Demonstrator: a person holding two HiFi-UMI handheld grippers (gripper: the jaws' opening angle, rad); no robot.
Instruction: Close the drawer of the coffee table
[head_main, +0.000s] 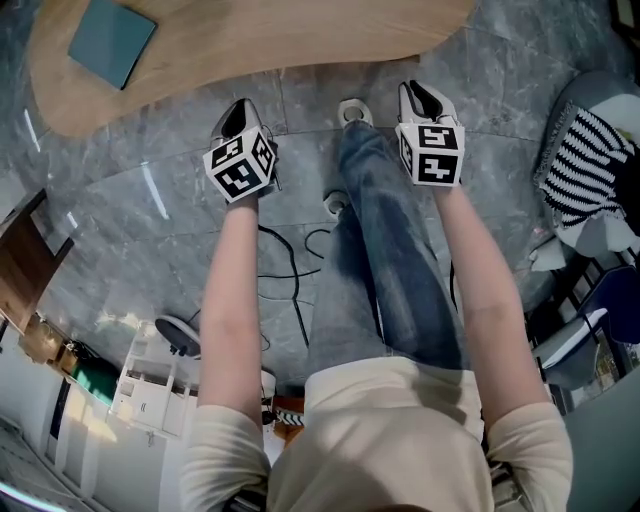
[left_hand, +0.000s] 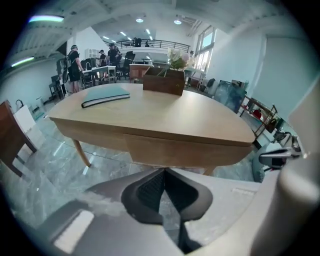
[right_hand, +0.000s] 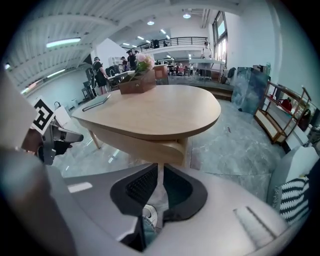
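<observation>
The drawer (left_hand: 186, 152) sits under the front edge of the coffee table's tabletop (left_hand: 165, 120), and from the left gripper view its front looks level with the wood beside it (from the right gripper view we cannot be sure it is fully home). Neither gripper touches the table. The left hand-held gripper (left_hand: 164, 175) has its jaws together on nothing. The right hand-held gripper (right_hand: 160, 172) has its jaws a narrow slit apart, also empty. We judge the job done or nearly so. If a last nudge is needed, we would press the closed tips flat on the middle of the drawer front and push straight in, both sides evenly, so it does not skew or shift the book (left_hand: 106, 98).
</observation>
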